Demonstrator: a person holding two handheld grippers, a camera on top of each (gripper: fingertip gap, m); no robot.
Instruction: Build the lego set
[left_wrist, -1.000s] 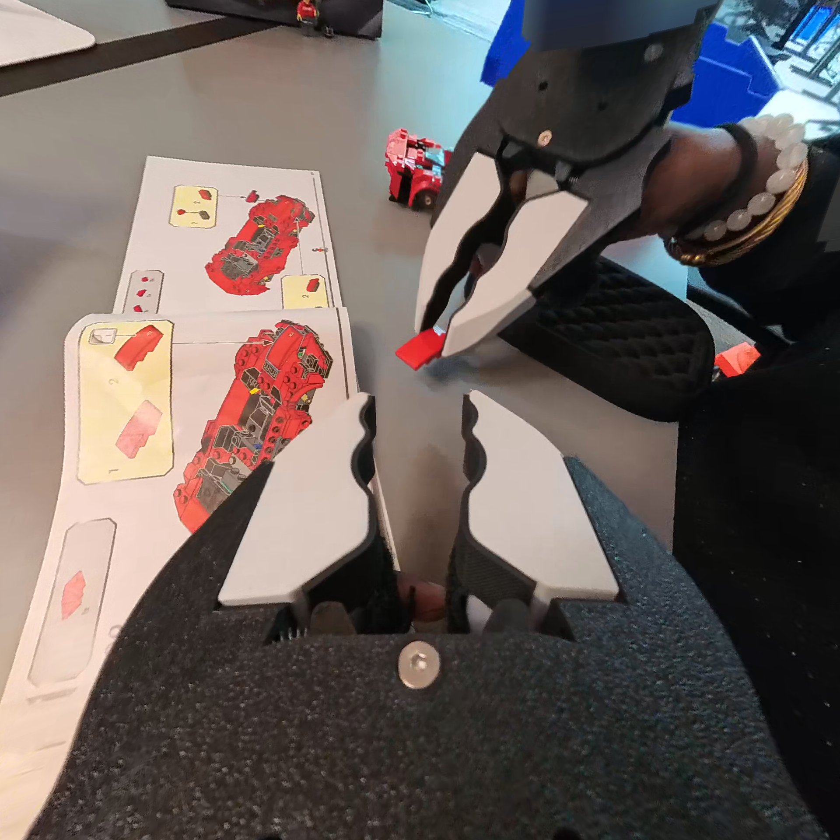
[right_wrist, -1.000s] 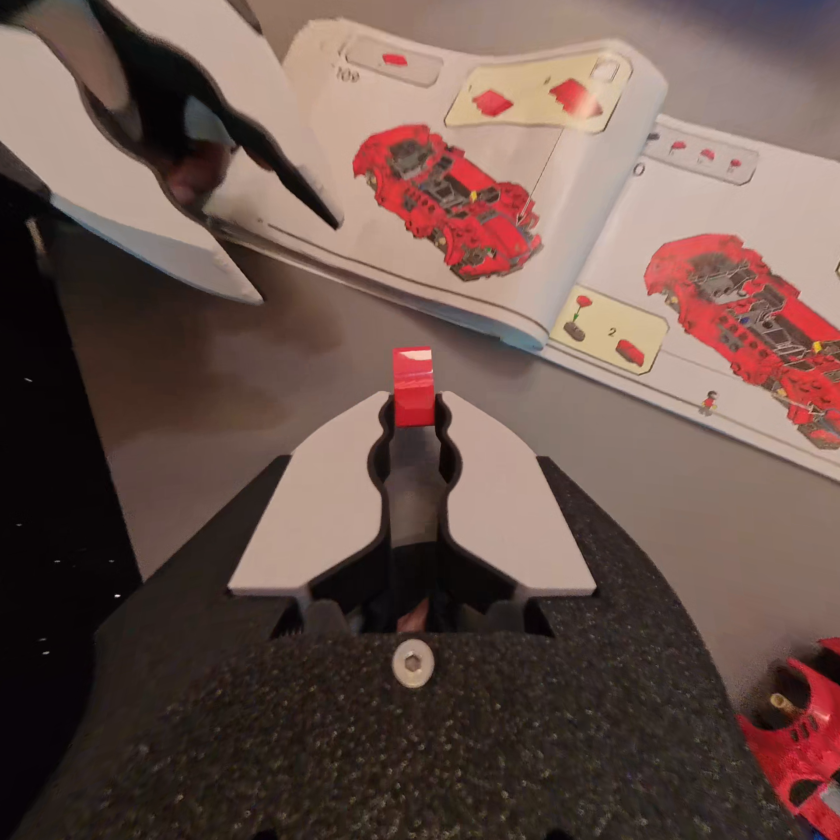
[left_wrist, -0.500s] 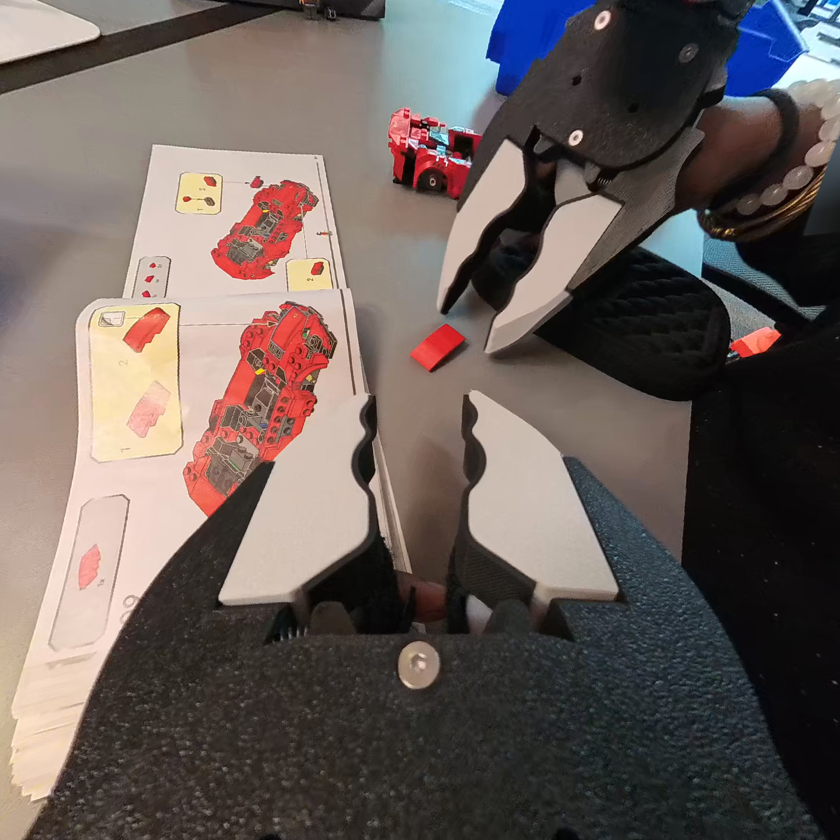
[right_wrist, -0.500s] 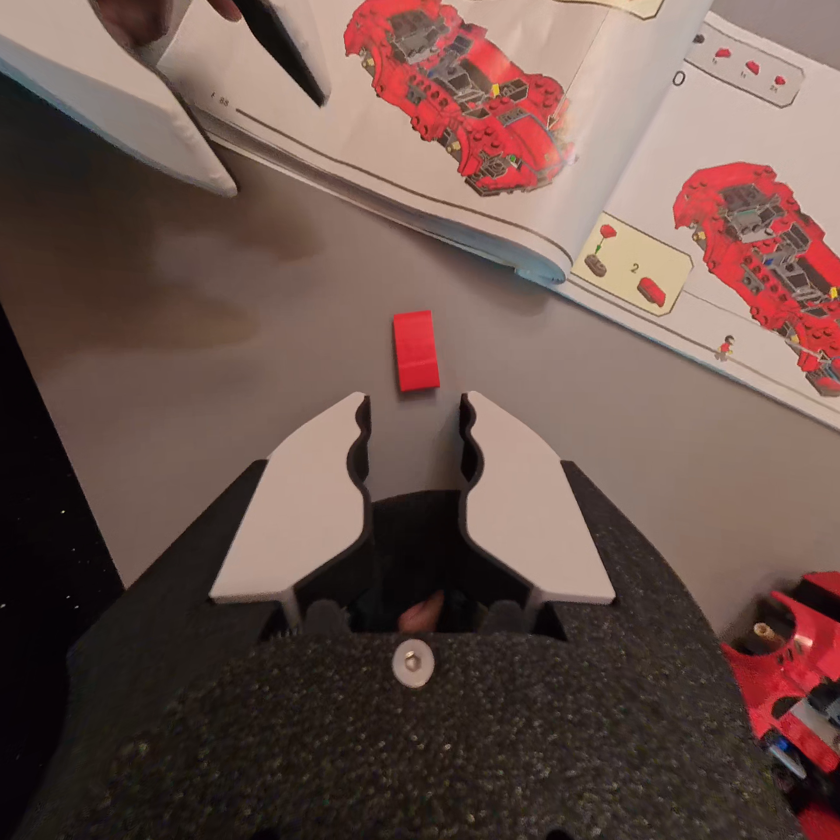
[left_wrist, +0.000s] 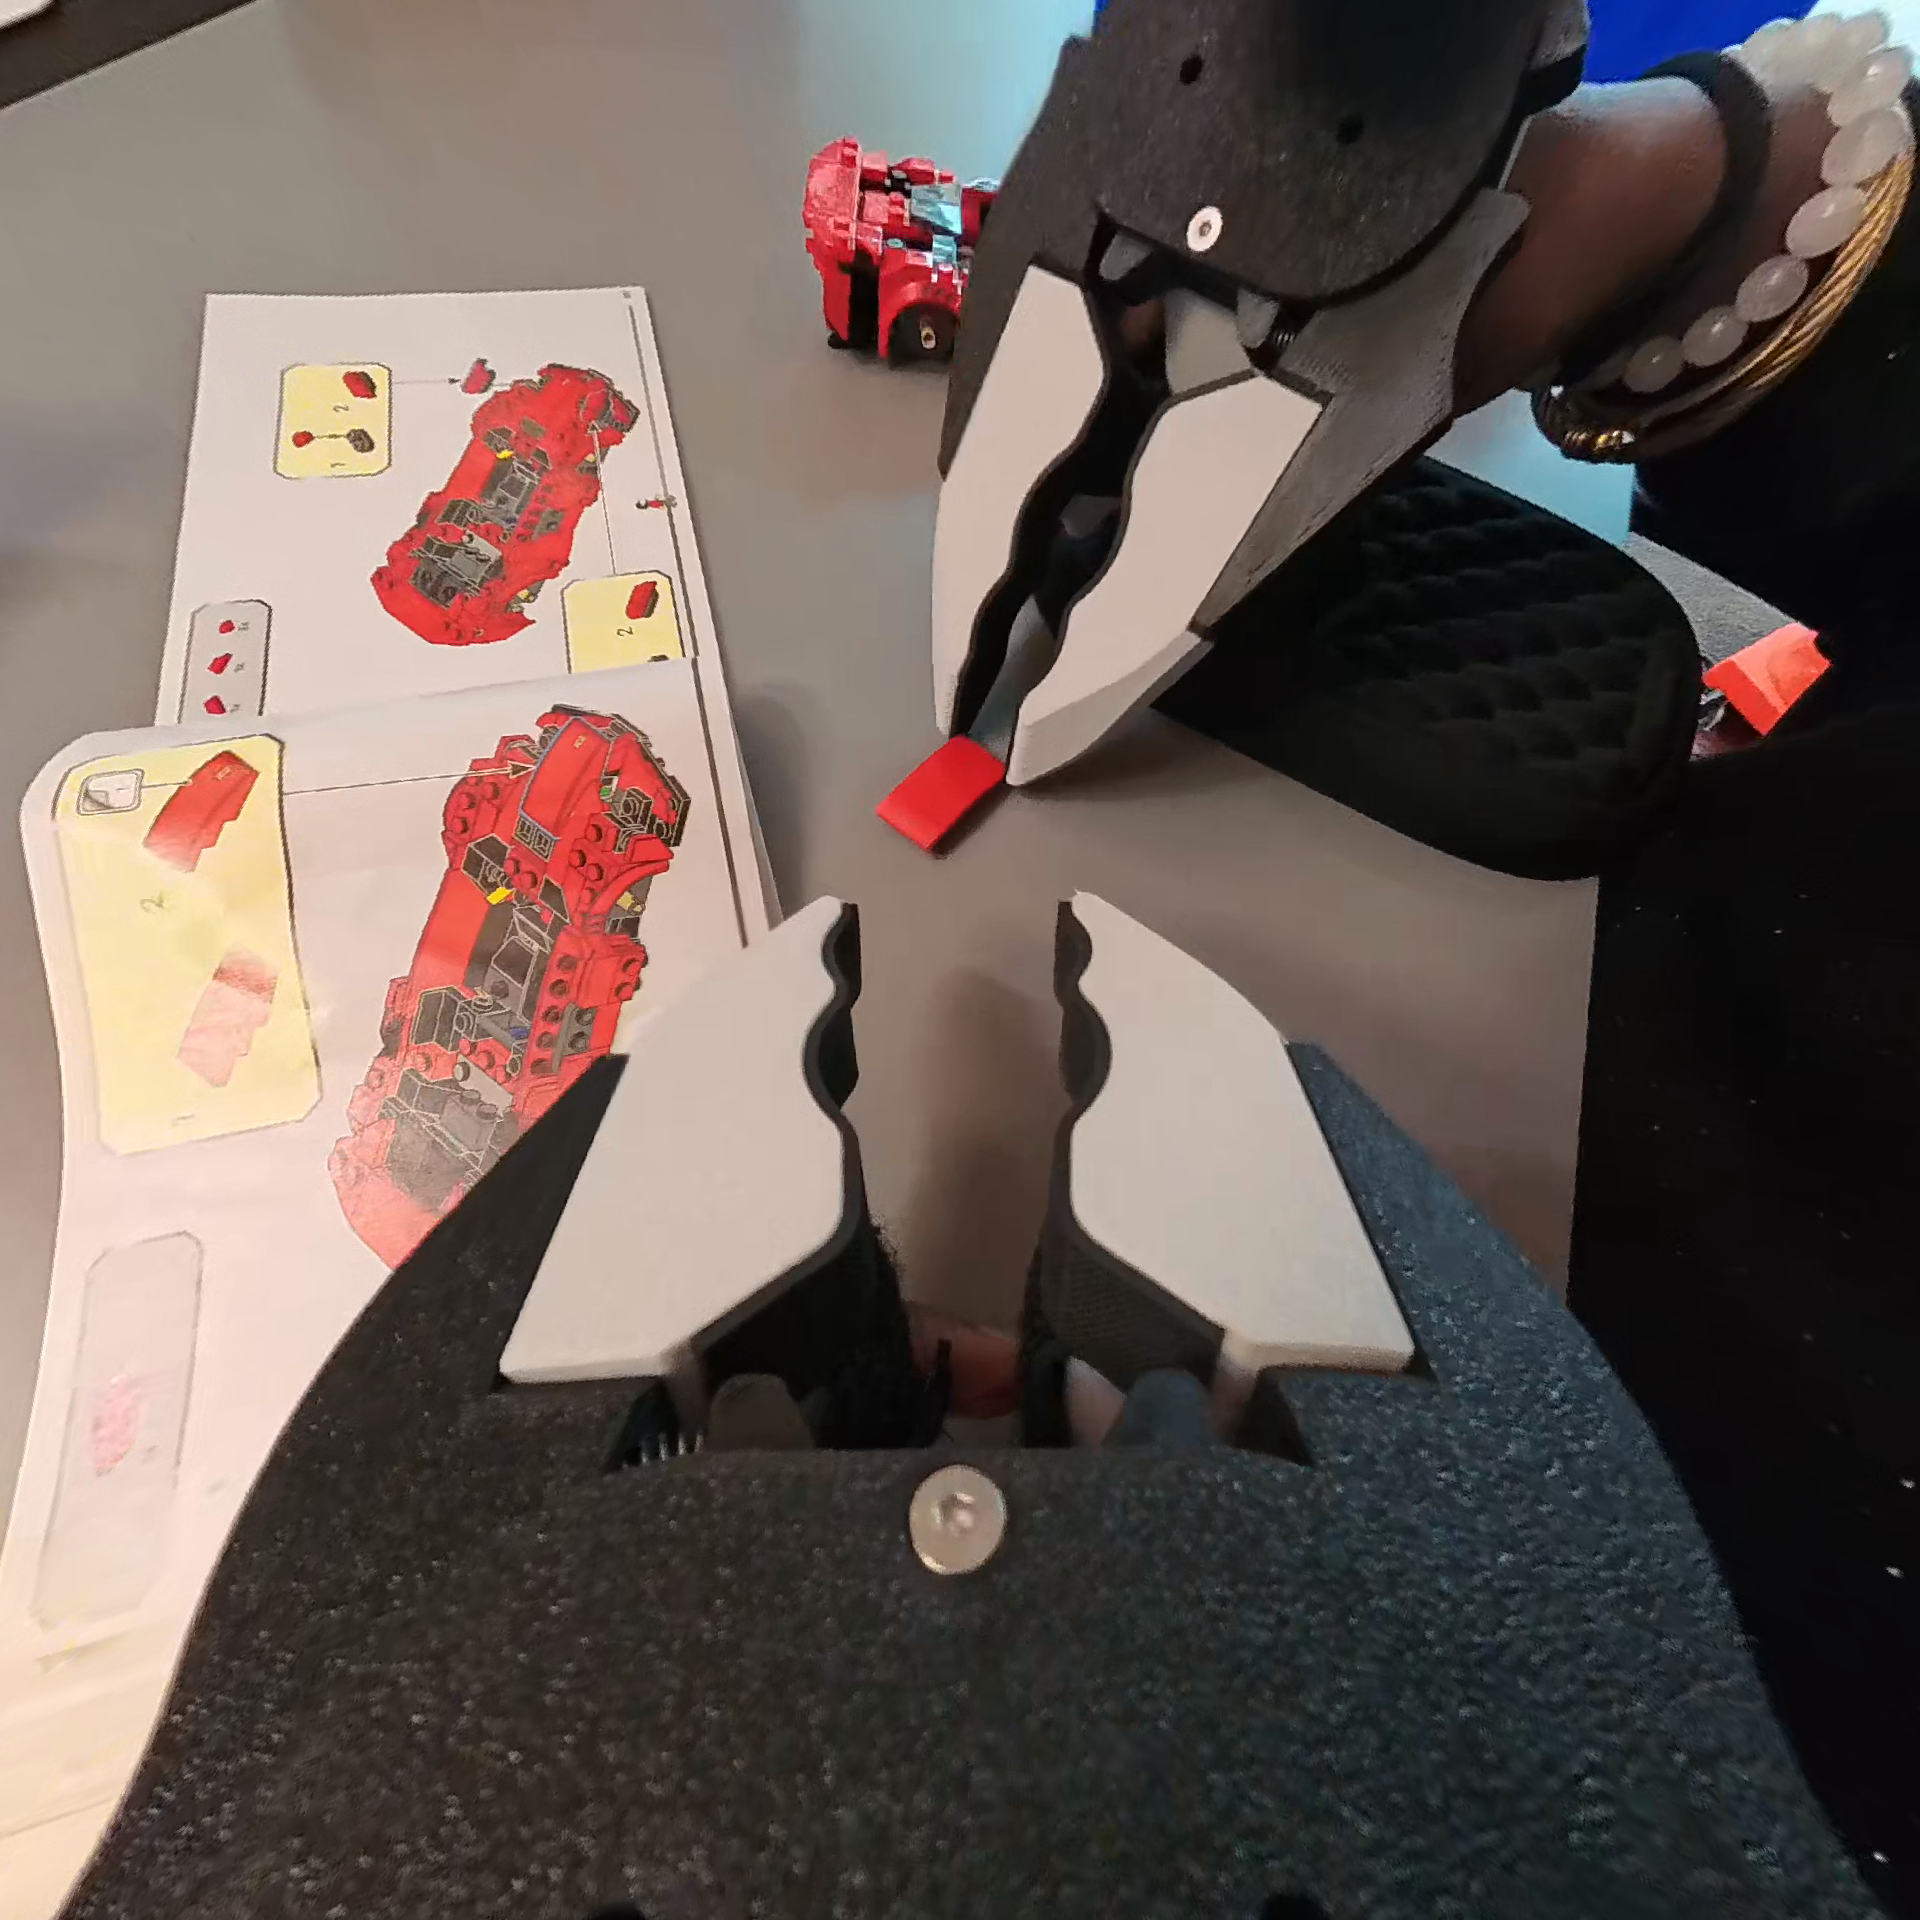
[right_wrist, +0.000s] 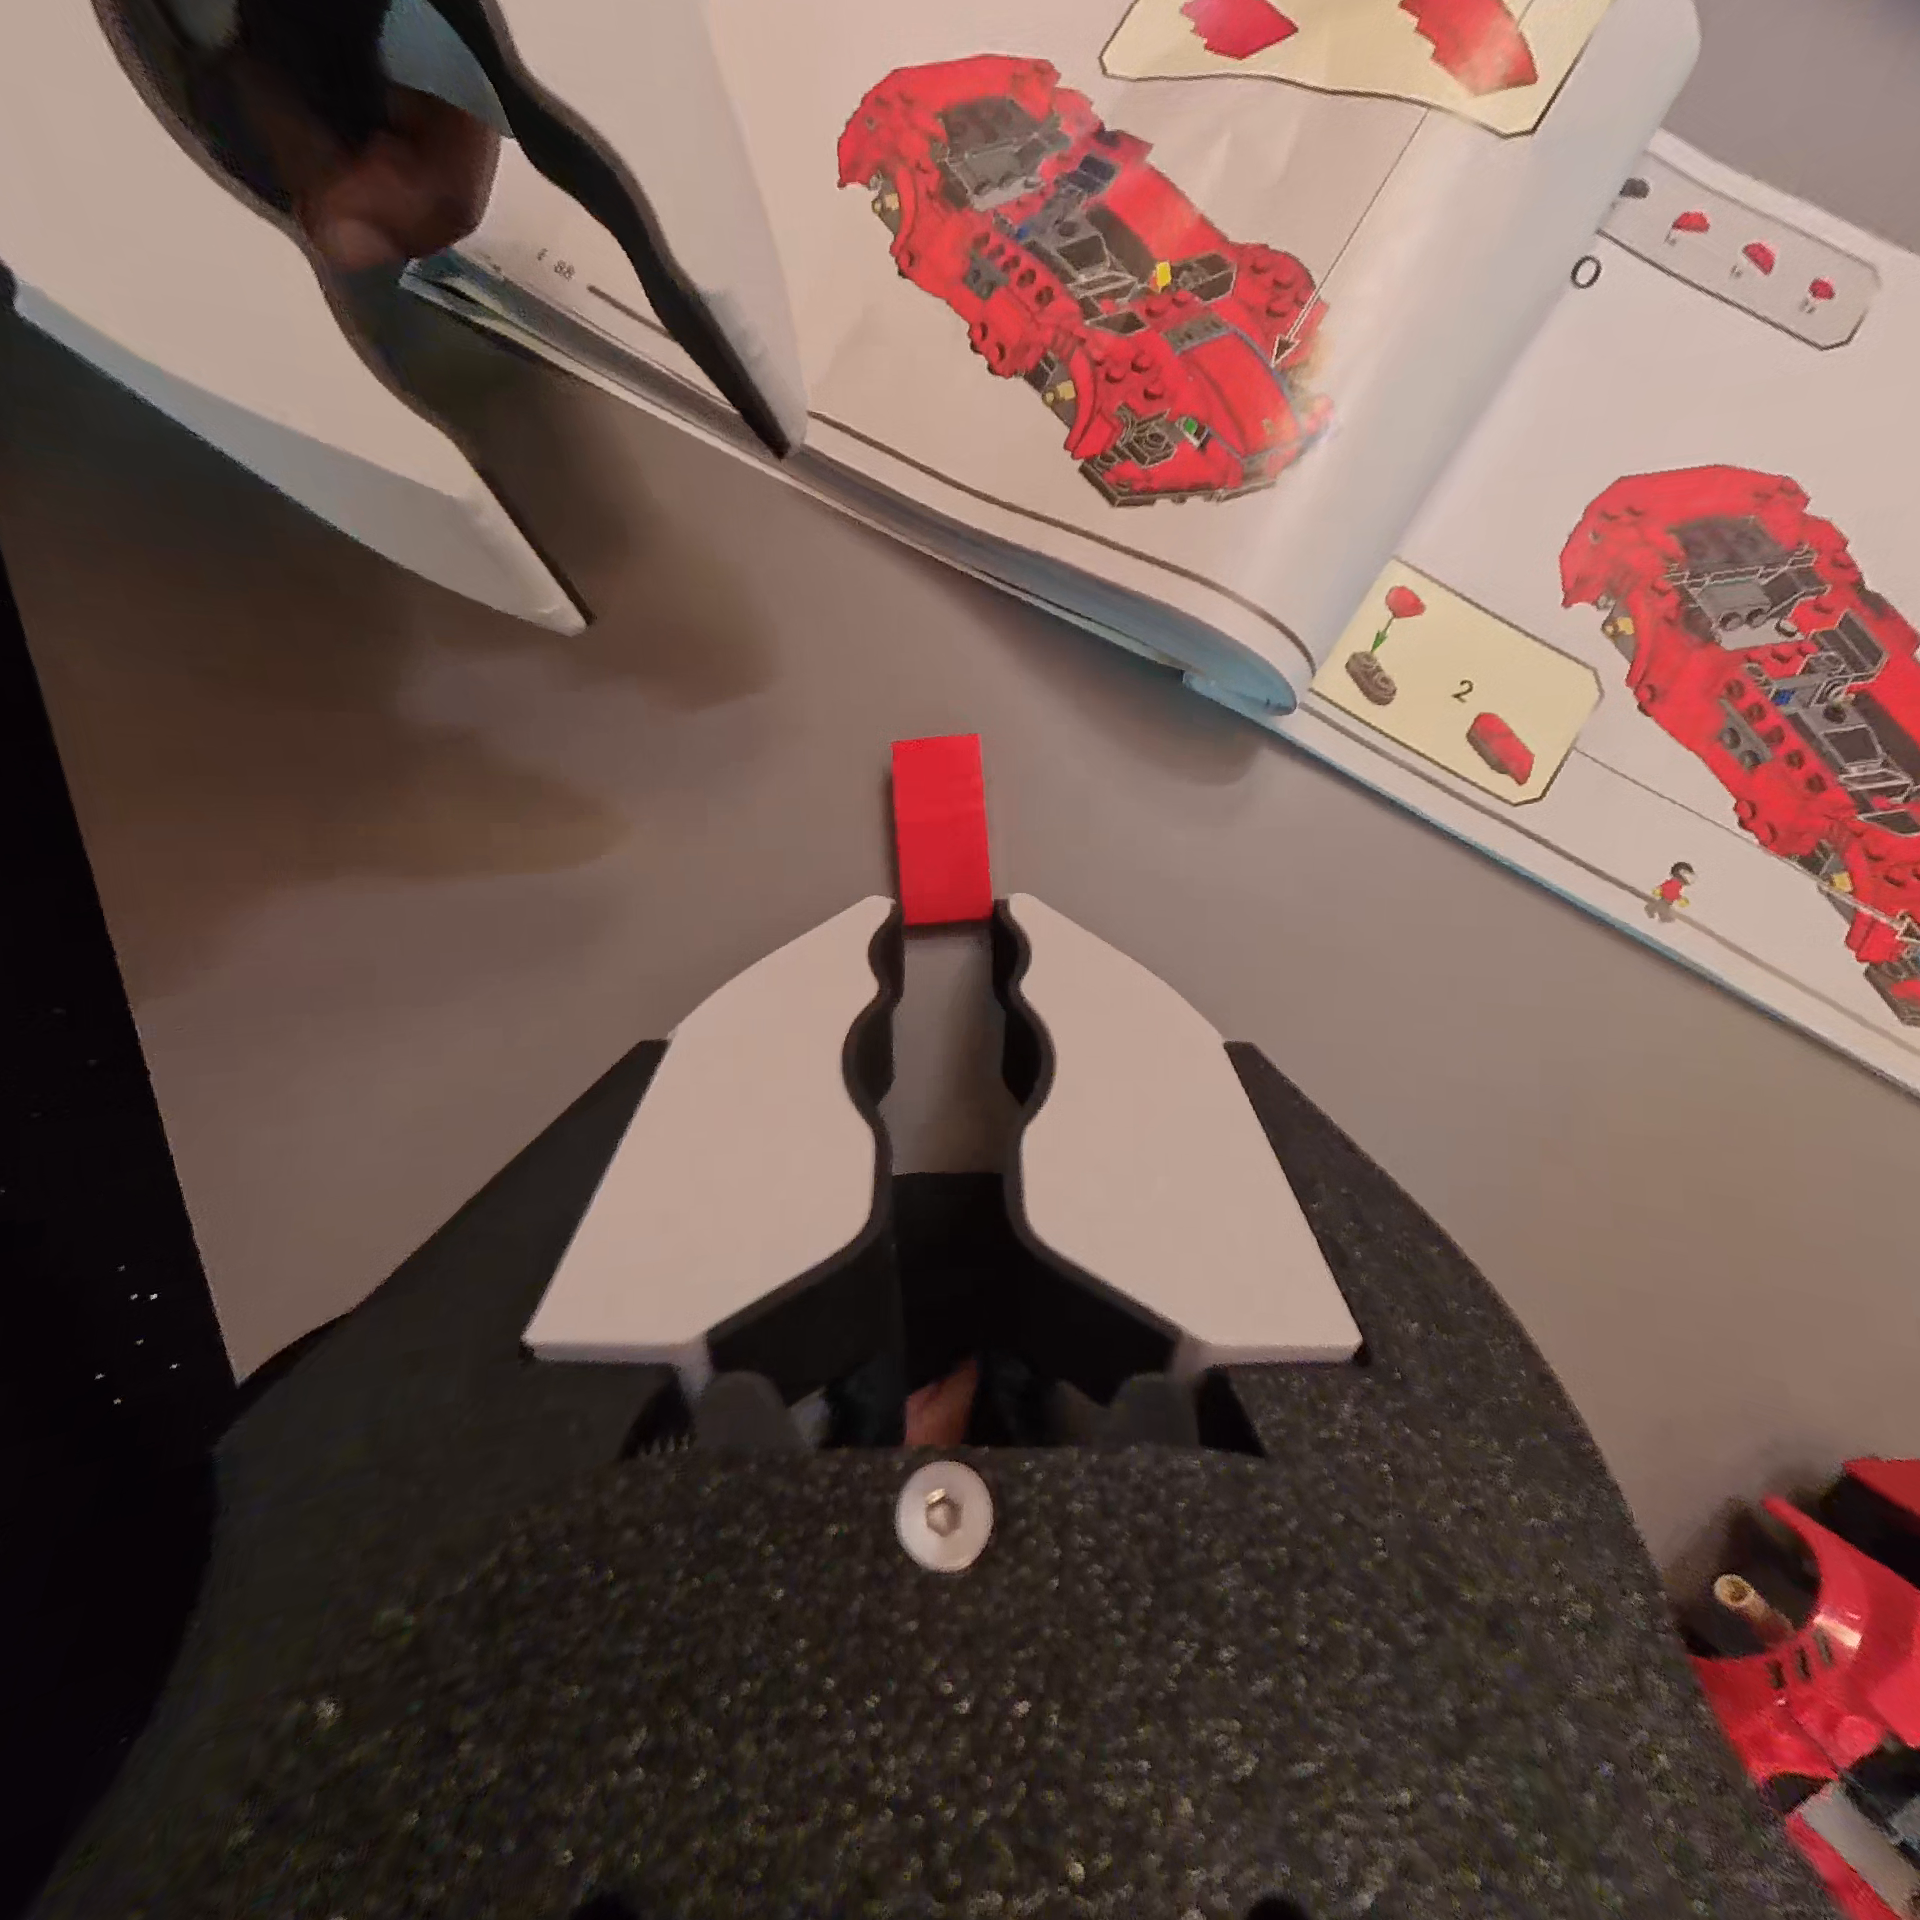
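A small flat red lego piece (right_wrist: 938, 831) lies low over the grey table (right_wrist: 520, 831), next to the open instruction booklet (right_wrist: 1143, 312). My right gripper (right_wrist: 948, 914) is shut on the piece's near end. In the left wrist view the same gripper (left_wrist: 1003, 748) points down at the table with the piece (left_wrist: 940, 792) sticking out of its tips. My left gripper (left_wrist: 956, 904) is open and empty, a short way in front of the piece, over the booklet's (left_wrist: 416, 727) right edge. The partly built red car (left_wrist: 894, 260) stands farther back.
A black foam pad (left_wrist: 1455, 675) lies under the right hand, with another red piece (left_wrist: 1766, 675) at its far side. The red car also shows at the lower right of the right wrist view (right_wrist: 1808, 1704). The left gripper's fingers (right_wrist: 499, 540) hang over the booklet's corner. There is about 7 cm between the tips of the two grippers.
My right gripper let the red piece drop flat on the table and opened, then came down and shut on its near end again. The left gripper stayed open.
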